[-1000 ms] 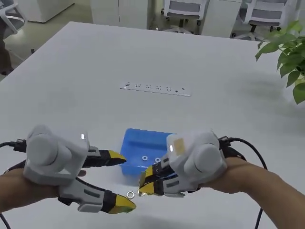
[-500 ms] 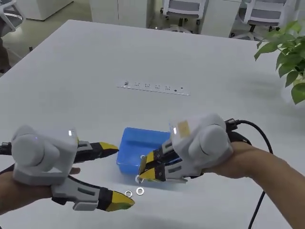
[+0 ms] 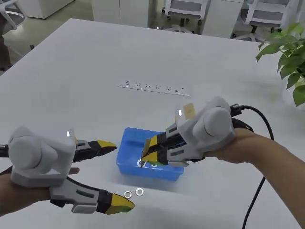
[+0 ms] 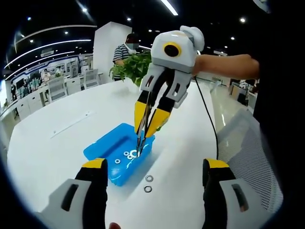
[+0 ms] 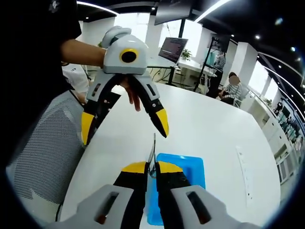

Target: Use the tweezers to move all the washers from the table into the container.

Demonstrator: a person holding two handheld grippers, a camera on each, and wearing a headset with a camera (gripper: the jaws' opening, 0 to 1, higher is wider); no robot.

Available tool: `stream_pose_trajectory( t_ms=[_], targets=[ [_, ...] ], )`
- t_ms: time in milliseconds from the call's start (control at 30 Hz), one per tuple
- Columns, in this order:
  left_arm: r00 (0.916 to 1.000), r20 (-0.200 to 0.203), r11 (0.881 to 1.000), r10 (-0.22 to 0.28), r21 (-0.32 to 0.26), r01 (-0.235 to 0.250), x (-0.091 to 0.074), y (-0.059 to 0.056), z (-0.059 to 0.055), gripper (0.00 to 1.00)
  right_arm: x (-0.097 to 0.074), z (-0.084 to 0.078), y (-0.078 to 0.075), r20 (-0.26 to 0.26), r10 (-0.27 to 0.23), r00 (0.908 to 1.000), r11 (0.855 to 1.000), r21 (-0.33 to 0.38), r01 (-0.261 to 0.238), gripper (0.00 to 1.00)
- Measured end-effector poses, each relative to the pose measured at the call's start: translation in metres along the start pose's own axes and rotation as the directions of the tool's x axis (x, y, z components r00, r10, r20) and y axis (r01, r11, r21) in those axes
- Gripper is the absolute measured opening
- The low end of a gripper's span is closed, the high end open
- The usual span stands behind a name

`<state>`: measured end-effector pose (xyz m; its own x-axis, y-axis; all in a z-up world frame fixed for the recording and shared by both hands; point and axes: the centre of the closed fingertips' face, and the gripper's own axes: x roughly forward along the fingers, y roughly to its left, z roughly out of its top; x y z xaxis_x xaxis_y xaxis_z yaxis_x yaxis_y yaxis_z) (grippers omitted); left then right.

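A blue container sits on the white table near me. My right gripper is shut on thin metal tweezers, whose tips dip into the container beside several washers. Whether the tips hold a washer is too small to tell. Two washers lie on the table just in front of the container. My left gripper stands open to the left of them, holding nothing.
A flush socket panel lies in the table's middle. A green plant stands at the right edge, and office chairs line the far side. A black cable trails from the right gripper.
My right gripper has carried the tweezers from beside the two table washers up and back over the container. The left gripper has drifted a little to the left.
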<state>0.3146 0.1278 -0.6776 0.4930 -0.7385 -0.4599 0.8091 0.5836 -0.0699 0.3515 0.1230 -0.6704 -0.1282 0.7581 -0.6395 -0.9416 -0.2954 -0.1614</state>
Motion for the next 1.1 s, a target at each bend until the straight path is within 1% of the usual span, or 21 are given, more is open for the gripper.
stream_pose_trajectory(
  t_ms=[33, 300, 433, 600, 767, 833, 933, 1100],
  targets=[
    [1.0000, 0.005, 1.000, 0.005, 0.001, -0.005, 0.000, 0.001, 0.001, 0.88, 0.000, -0.001, -0.002, -0.004, -0.002, 1.0000, 1.000, -0.001, 0.002, 0.07],
    [0.9998, 0.008, 1.000, 0.017, 0.003, -0.017, -0.002, 0.005, 0.001, 0.89, 0.002, -0.009, -0.019, -0.014, -0.030, 0.9995, 1.000, -0.008, 0.029, 0.07],
    [0.9996, 0.022, 1.000, 0.019, 0.005, -0.019, -0.003, 0.007, 0.004, 0.89, 0.004, -0.014, -0.028, -0.020, -0.039, 0.9990, 0.999, -0.008, 0.039, 0.08],
    [0.9999, 0.009, 1.000, 0.015, 0.009, -0.015, -0.001, 0.008, 0.002, 0.89, 0.008, -0.022, -0.039, -0.024, -0.056, 0.9982, 0.998, -0.001, 0.056, 0.08],
    [0.9997, 0.013, 1.000, 0.019, 0.006, -0.019, -0.002, 0.010, 0.004, 0.89, 0.014, -0.031, -0.047, -0.029, -0.064, 0.9975, 0.998, 0.004, 0.064, 0.08],
    [0.9997, 0.015, 1.000, 0.019, 0.007, -0.019, -0.001, 0.009, 0.006, 0.89, 0.016, -0.034, -0.050, -0.031, -0.067, 0.9972, 0.998, 0.005, 0.068, 0.08],
    [0.9997, 0.016, 1.000, 0.020, 0.008, -0.020, -0.002, 0.011, 0.005, 0.89, 0.020, -0.040, -0.053, -0.036, -0.068, 0.9970, 0.998, 0.005, 0.068, 0.08],
    [0.9998, 0.006, 1.000, 0.019, 0.008, -0.019, -0.003, 0.012, 0.004, 0.88, 0.027, -0.048, -0.058, -0.039, -0.071, 0.9967, 0.997, 0.006, 0.072, 0.08]
  ],
)
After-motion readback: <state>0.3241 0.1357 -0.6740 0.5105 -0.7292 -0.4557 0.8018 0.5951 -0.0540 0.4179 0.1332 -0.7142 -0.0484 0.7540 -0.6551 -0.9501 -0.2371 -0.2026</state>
